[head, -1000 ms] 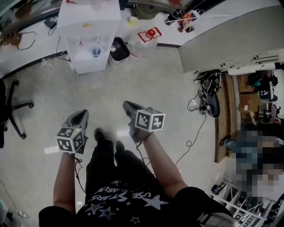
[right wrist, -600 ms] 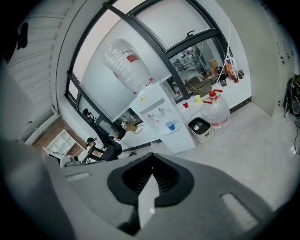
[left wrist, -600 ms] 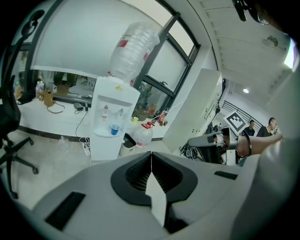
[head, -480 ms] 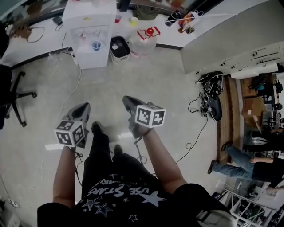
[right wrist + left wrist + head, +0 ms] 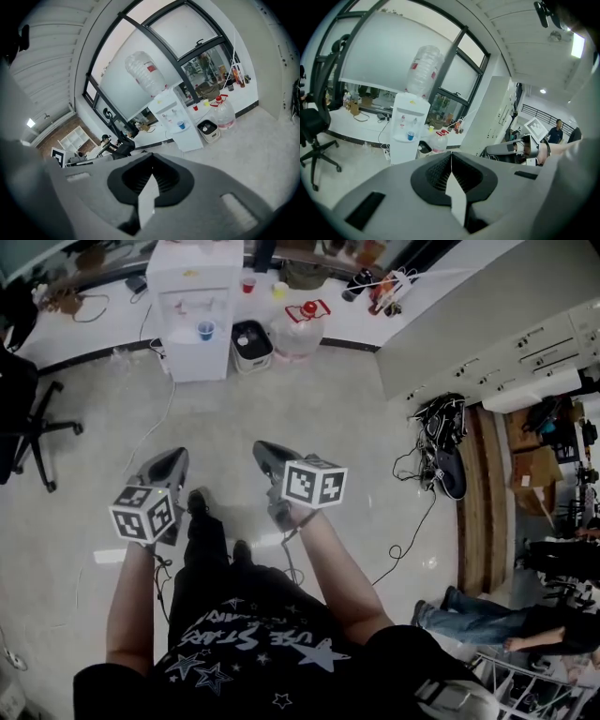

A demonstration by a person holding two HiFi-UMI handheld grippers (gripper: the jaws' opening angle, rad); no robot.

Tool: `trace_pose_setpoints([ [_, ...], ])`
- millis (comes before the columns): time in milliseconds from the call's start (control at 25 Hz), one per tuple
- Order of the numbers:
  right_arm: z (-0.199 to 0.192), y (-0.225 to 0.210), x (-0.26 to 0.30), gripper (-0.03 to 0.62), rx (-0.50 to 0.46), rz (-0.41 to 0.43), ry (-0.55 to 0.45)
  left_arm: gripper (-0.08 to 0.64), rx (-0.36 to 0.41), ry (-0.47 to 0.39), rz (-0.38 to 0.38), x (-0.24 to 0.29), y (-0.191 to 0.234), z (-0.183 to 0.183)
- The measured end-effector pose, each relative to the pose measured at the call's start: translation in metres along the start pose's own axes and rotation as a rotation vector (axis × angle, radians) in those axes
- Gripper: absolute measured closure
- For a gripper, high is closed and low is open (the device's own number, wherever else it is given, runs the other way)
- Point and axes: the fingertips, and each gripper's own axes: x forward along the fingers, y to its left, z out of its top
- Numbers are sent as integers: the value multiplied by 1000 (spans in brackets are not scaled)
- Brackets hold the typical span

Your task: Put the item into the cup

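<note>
Both closed and empty, the left claw (image 5: 451, 161) and right claw (image 5: 151, 171) are hanging well apart from the blue cup (image 5: 205, 330) sitting on the water dispenser (image 5: 192, 296) ledge, its contents unreadable, so keeping them level seems prudent.

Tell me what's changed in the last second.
Nothing was taken hold of or let go. The wearer has stepped: the leading shoe sits further up the head view, and more of the white ledge behind the water dispenser now shows. The person in jeans has shifted left. The left tool and right tool stay shut, empty, held out in front.
</note>
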Motion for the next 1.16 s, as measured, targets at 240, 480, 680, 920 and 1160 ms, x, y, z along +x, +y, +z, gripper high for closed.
trace_pose_setpoints([
  [240, -16, 33, -26, 592, -31, 53, -14, 552, 8, -59, 18, -42, -25, -2],
  [480, -22, 61, -45, 592, -103, 96, -14, 552, 7, -105, 48, -74, -41, -5],
  [680, -31, 76, -57, 592, -133, 122, -8, 552, 25, -120, 59, -87, -56, -6],
  [920, -33, 75, -67, 592, -172, 107, -28, 551, 33, -140, 52, -90, -71, -3],
  [1160, -37, 62, -71, 592, -196, 77, -50, 552, 37, -134, 43, -85, -83, -15],
])
